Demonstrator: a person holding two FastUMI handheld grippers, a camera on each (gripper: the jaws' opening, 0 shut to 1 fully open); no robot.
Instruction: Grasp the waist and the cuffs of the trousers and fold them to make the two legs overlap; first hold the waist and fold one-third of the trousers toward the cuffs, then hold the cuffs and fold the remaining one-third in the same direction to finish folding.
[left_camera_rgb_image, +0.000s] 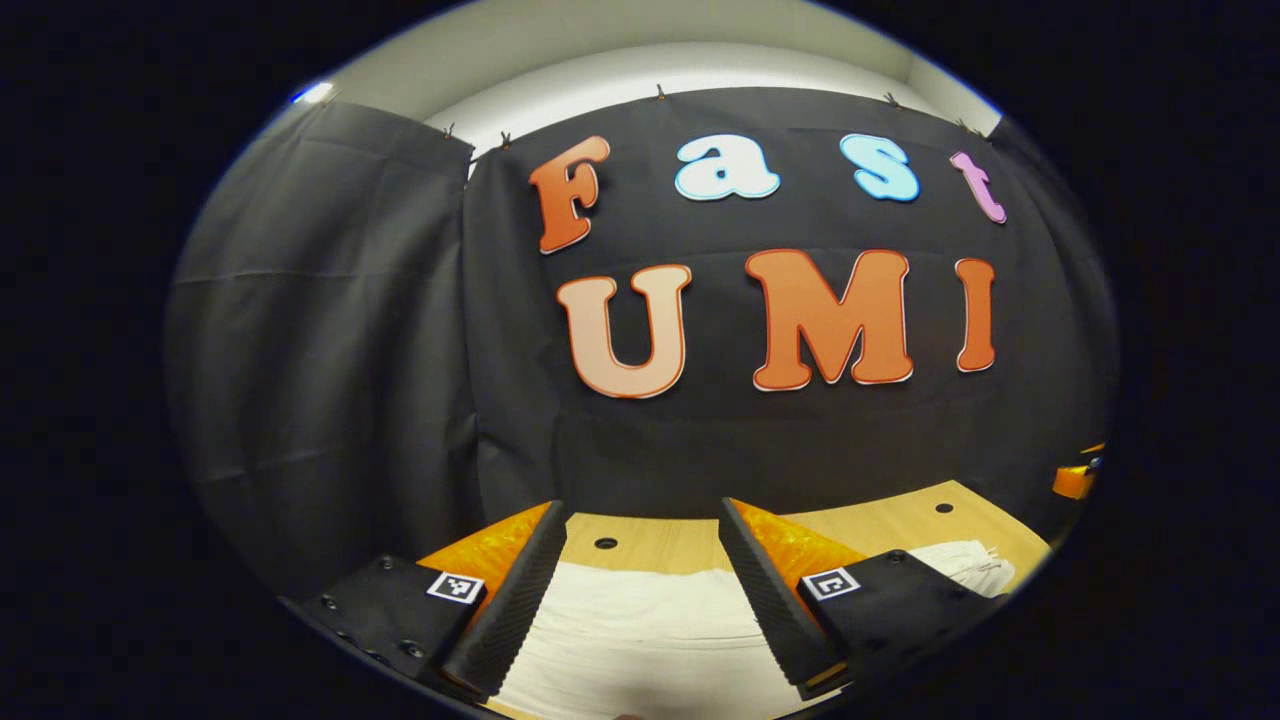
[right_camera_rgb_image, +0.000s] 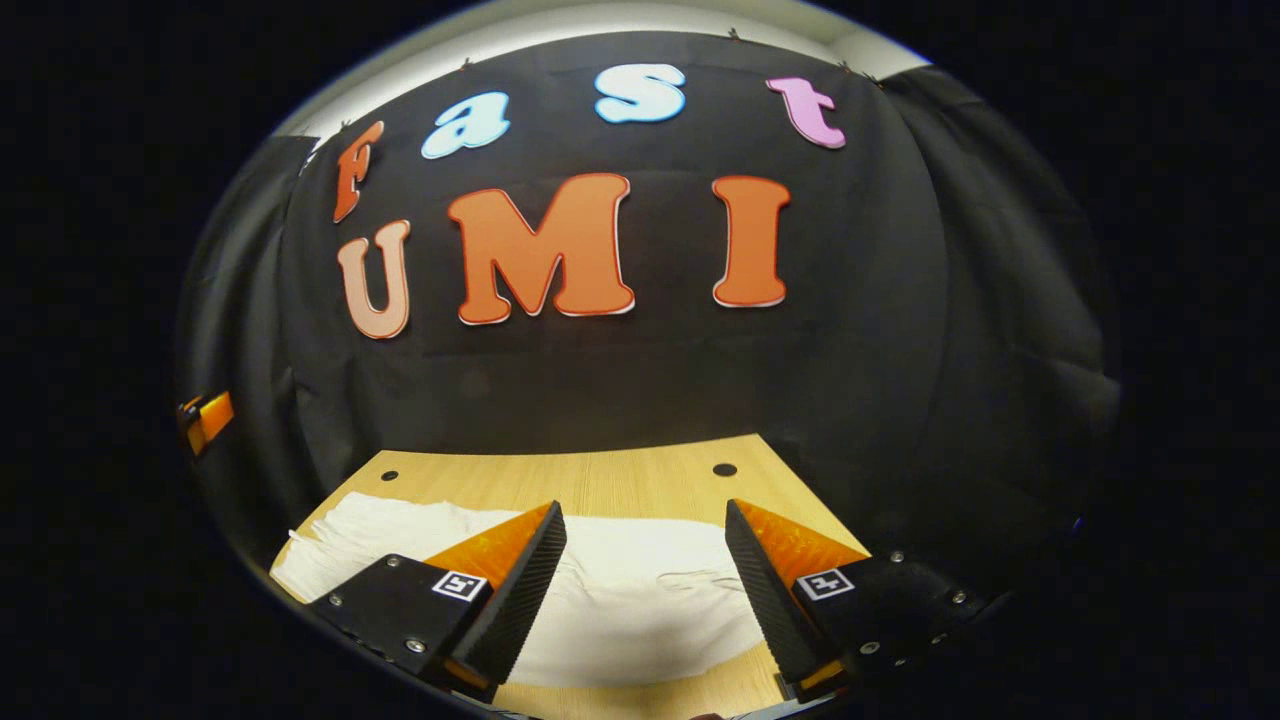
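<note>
Black cloth hangs behind a pale wooden table (right_camera_rgb_image: 600, 480) that fills the lower middle of both views, with small dark holes near its far edge. White trousers (right_camera_rgb_image: 620, 590) lie spread flat on it, their long axis running left to right across the frame.

In the right gripper view, the right gripper (right_camera_rgb_image: 645, 560) sits at the bottom centre with its fingers spread wide apart and nothing between them. The cloth lies just beyond and below the fingertips, stretching off toward the lower left of the frame, where its rumpled end sits near the table's left corner. At the left edge of that view an orange part of another device shows, probably the other gripper, though too little is visible to be sure.

In the left gripper view, the left gripper (left_camera_rgb_image: 640, 555) is likewise spread wide and empty at the bottom centre, with the trousers (left_camera_rgb_image: 640, 620) directly under and ahead of it. Here the fabric runs on to the lower right of the frame, ending in a gathered, corded part that may be the waist.

Judging from this, each gripper hangs over its own end of the garment, neither yet touching it, and the first grasp calls for both to drop straight down onto the near edge.
</note>
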